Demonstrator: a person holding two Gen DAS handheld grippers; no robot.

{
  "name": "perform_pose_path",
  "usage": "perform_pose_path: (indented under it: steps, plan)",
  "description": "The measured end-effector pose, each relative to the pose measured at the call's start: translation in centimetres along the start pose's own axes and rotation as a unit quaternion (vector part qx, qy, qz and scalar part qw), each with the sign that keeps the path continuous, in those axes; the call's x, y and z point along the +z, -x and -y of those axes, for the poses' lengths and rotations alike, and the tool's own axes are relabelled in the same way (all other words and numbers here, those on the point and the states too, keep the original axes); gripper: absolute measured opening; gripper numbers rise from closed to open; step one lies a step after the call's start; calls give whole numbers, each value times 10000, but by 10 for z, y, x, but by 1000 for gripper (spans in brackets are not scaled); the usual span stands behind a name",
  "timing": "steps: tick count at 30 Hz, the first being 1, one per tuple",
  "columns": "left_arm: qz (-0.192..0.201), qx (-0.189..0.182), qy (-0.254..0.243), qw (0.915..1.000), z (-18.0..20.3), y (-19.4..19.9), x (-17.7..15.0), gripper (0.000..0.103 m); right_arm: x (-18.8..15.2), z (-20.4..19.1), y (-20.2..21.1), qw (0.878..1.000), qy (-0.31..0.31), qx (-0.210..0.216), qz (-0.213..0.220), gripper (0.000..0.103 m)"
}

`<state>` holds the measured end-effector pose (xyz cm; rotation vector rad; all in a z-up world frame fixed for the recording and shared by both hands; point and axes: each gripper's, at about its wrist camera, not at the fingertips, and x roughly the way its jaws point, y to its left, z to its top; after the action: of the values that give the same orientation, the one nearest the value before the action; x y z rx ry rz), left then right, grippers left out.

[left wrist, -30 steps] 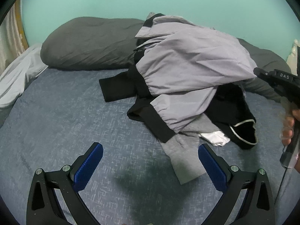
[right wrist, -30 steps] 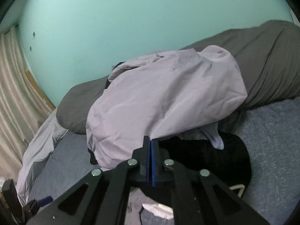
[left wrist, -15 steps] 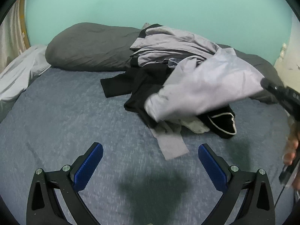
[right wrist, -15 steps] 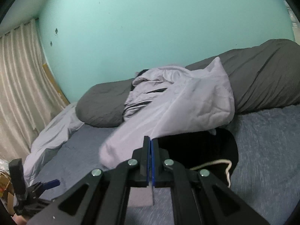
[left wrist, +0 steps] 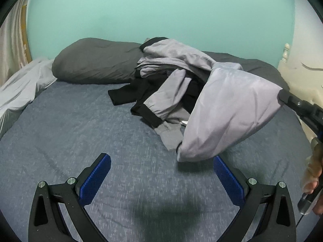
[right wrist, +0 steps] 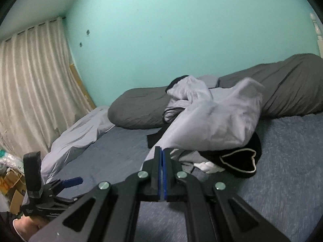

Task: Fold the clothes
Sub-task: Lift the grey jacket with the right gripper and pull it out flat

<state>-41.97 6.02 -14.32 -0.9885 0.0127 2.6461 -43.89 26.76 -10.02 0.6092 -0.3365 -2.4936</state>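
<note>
Pinching silky grey jacket [left wrist: 228, 109] (taut, crinkled): right tongs [right wrist: 162, 157] closed.

The left gripper [left wrist: 161, 178] hangs over a blue-grey heathered bedspread [left wrist: 70, 133], its two blue ribbed pads [left wrist: 94, 179] spread wide with nothing between them. Ahead lies a heap of clothes [left wrist: 161, 92], black pieces mixed with pale grey ones, resting against a long dark grey bolster-like pillow [left wrist: 94, 62] below a mint-green wall [left wrist: 161, 14]. From the right edge the black right gripper [left wrist: 282, 97], held in a person's hand [left wrist: 314, 173], pinches a corner of a shiny light grey garment [left wrist: 232, 111], which stretches taut from the heap and droops toward the bedspread.
</note>
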Motion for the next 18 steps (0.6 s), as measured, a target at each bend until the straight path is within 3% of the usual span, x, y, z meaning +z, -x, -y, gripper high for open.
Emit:
perform_pose_path:
  steps: [12, 18]
  plan:
    - [395, -415, -71, 9983, 7, 73, -36, 103, -36, -45, 66, 9994, 271, 31, 208, 0]
    - [532, -645, -21, 9965, 10, 131, -58, 103, -54, -78, 105, 9989, 296, 28, 353, 0]
